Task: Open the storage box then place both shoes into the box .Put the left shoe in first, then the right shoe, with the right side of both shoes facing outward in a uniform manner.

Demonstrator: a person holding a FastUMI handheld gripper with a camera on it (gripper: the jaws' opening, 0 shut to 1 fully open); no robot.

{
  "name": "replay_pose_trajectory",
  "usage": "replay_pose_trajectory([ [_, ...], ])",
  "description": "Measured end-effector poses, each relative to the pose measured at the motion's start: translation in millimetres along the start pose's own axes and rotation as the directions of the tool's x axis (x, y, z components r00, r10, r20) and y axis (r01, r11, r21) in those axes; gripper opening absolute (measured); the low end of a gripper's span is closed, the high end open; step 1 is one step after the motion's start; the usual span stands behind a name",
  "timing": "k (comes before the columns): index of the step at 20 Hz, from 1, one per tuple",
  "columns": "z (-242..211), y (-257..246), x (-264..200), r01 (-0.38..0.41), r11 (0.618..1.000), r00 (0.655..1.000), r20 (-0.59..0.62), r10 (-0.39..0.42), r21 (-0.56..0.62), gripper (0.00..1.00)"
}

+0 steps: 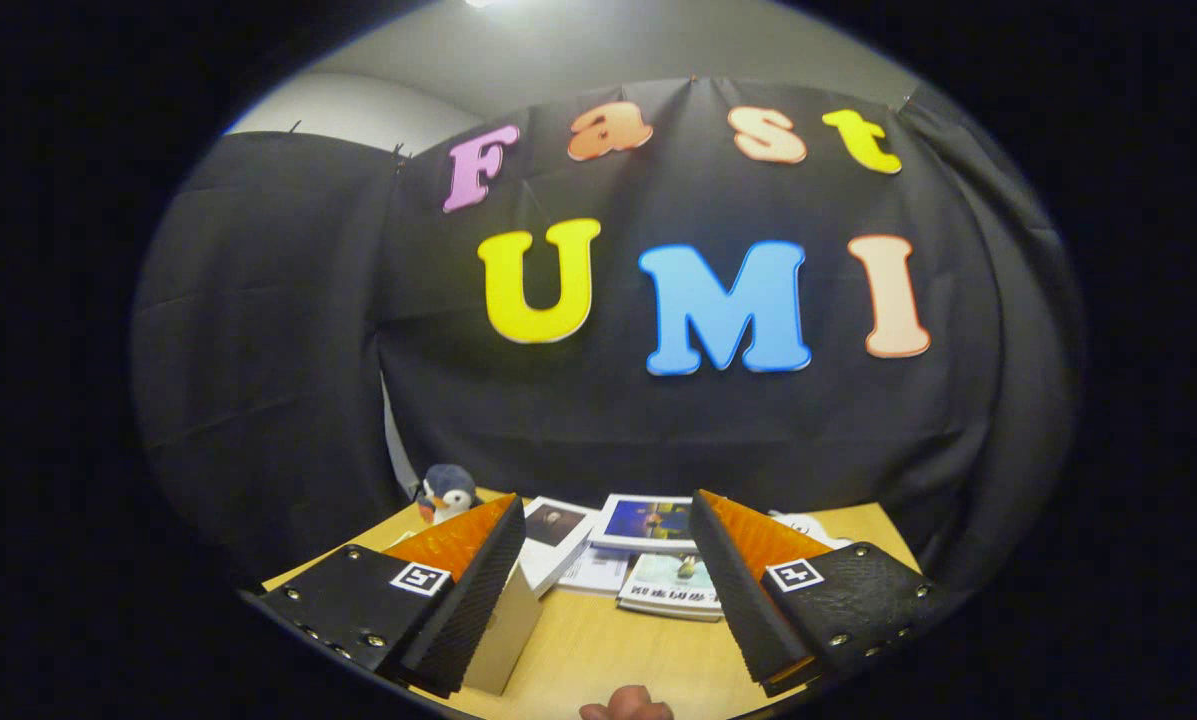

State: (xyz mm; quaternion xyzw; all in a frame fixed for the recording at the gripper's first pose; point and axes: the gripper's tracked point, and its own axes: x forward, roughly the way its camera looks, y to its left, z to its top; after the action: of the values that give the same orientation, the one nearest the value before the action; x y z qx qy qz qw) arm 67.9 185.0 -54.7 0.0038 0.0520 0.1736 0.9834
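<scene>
Two-finger handheld tongs (pixel 603 590) held level, pointing fwd over the counter, fingers (pixel 473 590) spread wide apart, nothing btwn them, not touching anything. Each finger has a ribbed wedge-shaped pad facing inward & a plate w/ bolts and a small square marker tag on top. A fingertip of the person's hand (pixel 626 706) shows just below, btwn the two fingers.

The claw (pixel 608 560) is hanging wide open above the desk (pixel 598 650), nothing between its fingers; magazines (pixel 648 560) and a penguin toy (pixel 446 493) are lying beyond them.
</scene>
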Motion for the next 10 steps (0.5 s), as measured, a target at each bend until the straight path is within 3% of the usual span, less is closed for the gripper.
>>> replay_pose_trajectory([
  [4,25,-38,-16,0.067,0.998,0.987,0.149,-0.064,-0.015,0.99],
  [10,40,-53,-11,0.048,0.999,0.97,0.238,-0.046,-0.006,0.99],
])
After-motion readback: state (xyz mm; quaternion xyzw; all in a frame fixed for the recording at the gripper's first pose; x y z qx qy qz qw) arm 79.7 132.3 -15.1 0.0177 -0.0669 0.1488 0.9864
